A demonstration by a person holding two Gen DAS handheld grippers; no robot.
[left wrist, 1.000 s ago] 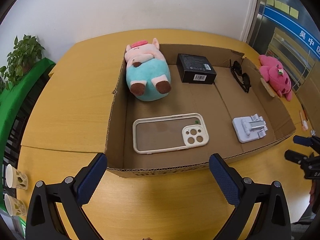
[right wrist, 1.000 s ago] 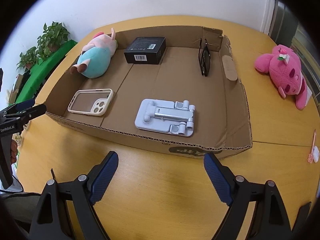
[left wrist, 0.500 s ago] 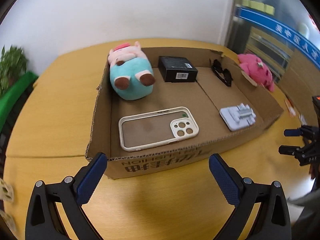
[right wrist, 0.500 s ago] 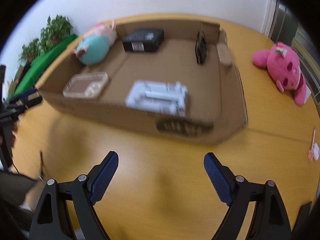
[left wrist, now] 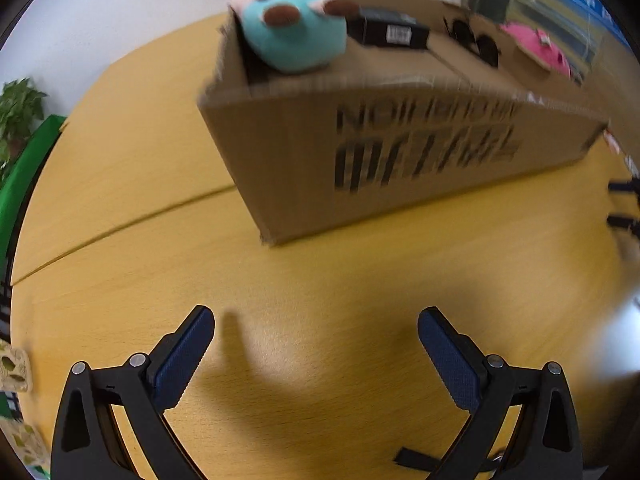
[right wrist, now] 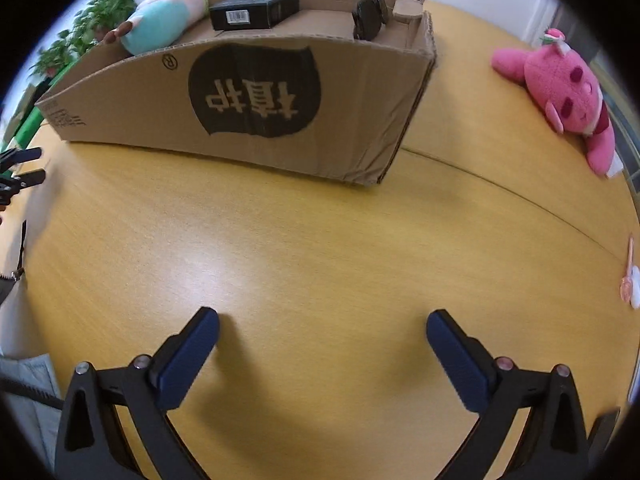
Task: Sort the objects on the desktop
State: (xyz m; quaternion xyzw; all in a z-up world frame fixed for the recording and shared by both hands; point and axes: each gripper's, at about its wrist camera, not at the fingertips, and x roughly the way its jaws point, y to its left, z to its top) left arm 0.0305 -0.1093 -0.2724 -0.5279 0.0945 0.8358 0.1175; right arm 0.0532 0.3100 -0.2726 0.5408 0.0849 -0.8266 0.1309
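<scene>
Holding both tools low over the bare worktop (right wrist: 304,240), we see the left tool (left wrist: 316,344) and right tool (right wrist: 322,344) each with fingers spread wide apart, gripping nothing. Cardboard box (right wrist: 248,92) sits on the worktop ahead of both tools, and over its near wall we see the teal plush pig (right wrist: 160,26) at the left end, black box (right wrist: 254,8) beside it, sunglasses (right wrist: 370,16) toward the right end. Pink plush (right wrist: 560,88) lies outside the box on the worktop, well apart to the right; the left view is motion-blurred.
</scene>
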